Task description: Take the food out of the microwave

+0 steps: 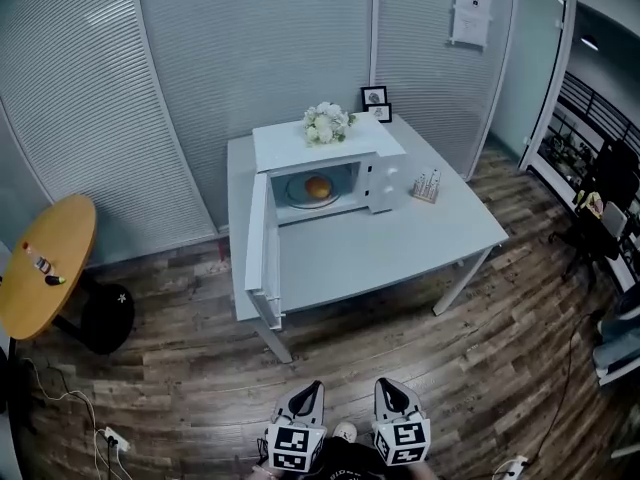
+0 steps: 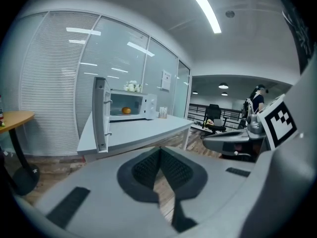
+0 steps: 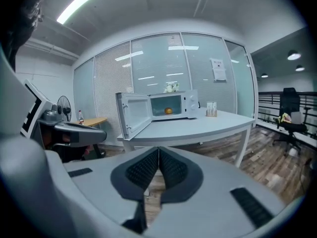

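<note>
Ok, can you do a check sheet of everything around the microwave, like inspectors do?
Surface: white table, standing on the wood floor.
Job's things: white microwave, door swung open, round orange food inside.
Clutter: flowers on top of the microwave, photo frames behind it, small holder beside it.
Grippers: left gripper and right gripper both shut, empty, short of the table.
Cables: cords on the floor, left.
Surroundings: round wooden table, blinds.

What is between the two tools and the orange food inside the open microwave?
Head view: wooden floor, then bare table top, up to the food. The open door stands aside, at the left.
</note>
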The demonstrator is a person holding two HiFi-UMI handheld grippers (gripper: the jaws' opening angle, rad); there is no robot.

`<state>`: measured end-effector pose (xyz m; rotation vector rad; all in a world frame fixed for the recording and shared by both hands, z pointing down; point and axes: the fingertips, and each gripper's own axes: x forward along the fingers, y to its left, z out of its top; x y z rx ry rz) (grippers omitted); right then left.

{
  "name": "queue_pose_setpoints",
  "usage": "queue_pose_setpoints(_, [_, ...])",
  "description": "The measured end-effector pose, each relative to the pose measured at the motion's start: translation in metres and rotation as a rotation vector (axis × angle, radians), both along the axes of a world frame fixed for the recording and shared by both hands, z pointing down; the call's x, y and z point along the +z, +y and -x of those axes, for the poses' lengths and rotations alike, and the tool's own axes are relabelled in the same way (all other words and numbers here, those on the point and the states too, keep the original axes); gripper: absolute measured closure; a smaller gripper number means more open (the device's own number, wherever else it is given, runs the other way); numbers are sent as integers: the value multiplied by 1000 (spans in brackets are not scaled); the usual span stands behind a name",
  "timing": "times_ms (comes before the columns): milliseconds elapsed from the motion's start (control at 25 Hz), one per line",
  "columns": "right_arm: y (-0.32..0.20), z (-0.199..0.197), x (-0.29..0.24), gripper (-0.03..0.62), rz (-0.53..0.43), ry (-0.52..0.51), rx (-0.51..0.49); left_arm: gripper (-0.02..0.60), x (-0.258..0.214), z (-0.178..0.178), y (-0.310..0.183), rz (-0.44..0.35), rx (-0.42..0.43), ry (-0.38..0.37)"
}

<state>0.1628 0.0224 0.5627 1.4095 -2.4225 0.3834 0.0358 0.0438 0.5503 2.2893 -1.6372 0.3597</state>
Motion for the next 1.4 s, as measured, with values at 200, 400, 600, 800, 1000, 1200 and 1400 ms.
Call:
queue_pose_setpoints(200, [-22,-21,7,589,15,7,-19,574,3,-16,-19,5,-31,0])
queue_pose_setpoints(400, [-34,-36,12,589,40,-1,-11,574,5,-23,-37,10,-53,-3])
queue_pose_setpoints(600, [-46,-41,20,589,66,3,-3,574,7,-30,-53,19,-37,-2])
queue_pose_setpoints(800, [-70,-43,28,589,75,2,25,574,10,-34,-87,13,-2,-13])
queue_pose_setpoints(1000, [-107,-40,24,589,64,10,36,574,6,-33,-127,4,33,-12])
queue_pose_setpoints(1200, [-152,-24,17,589,48,14,31,574,2,-28,-171,-10,60,-13])
queue_pose_setpoints(1400, [-190,-8,15,589,50,24,33,574,3,-17,-211,-9,75,-4])
